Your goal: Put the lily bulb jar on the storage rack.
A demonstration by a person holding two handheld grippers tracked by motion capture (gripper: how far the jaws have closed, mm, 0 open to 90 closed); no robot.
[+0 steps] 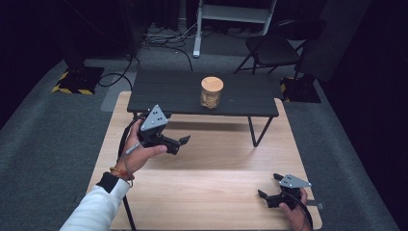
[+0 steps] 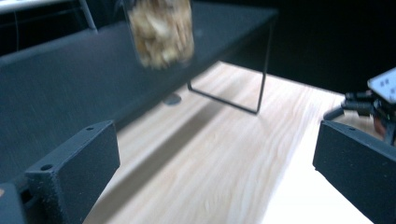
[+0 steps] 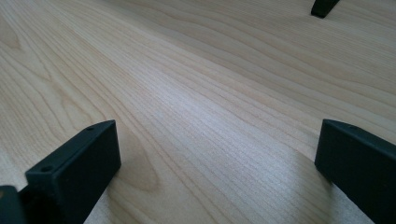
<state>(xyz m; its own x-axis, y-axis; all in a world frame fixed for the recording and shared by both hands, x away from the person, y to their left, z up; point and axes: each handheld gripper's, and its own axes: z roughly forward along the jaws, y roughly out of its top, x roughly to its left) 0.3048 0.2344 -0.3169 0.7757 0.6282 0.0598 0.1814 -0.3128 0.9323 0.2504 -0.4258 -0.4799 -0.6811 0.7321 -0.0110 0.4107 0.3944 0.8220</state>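
Down at the lower right the right gripper [image 1: 270, 186] rests spread and empty, while the left gripper [image 1: 179, 142], spread too, is nearer the upright jar [image 1: 211, 92] on the black shelf [image 1: 168, 91] at upper middle.

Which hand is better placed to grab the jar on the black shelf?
Left. The left tool is raised, open and aimed at the jar; the right tool sits low on the table, farther off.
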